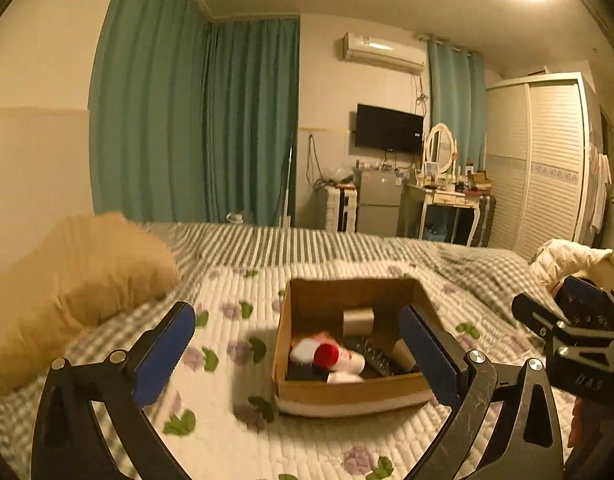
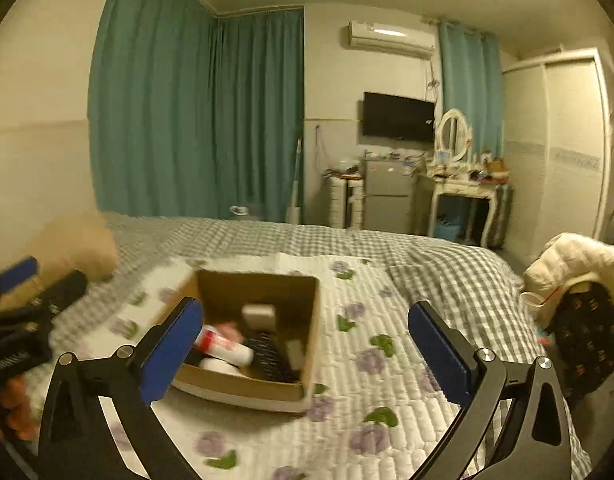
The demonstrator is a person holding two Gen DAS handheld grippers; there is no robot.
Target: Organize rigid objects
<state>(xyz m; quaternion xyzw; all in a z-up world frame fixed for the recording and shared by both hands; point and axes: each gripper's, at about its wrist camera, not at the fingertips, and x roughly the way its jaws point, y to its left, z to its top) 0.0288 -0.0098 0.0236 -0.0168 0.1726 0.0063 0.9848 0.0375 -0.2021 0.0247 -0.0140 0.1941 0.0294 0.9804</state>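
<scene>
Currently both tools are held above the bed (image 1: 347,248) with nothing between their fingers. The left tool (image 1: 299,356) has its jaws spread wide; the right tool (image 2: 307,356) likewise stands wide apart and unloaded.

The cardboard box (image 1: 349,394) rests on the floral quilt (image 1: 211,420). It already contains a white bottle with a red cap (image 1: 331,356), a dark remote-like item (image 1: 377,356) and a pale block (image 1: 359,320) near the far wall. No loose rigid item is visible on the quilt; the step in hand appears to be a final check or withdrawal.

Procedure, as judged:
- Hold each tool level and clear of the box rim.
- If an item needs reseating, approach from above, not across the wall.
- Close only on a firm, flat-sided part.

Relative position: from the left wrist view, the box lies ahead, centred between the fingers, slightly toward the right one. From the right wrist view, it lies ahead and toward the left finger.
</scene>
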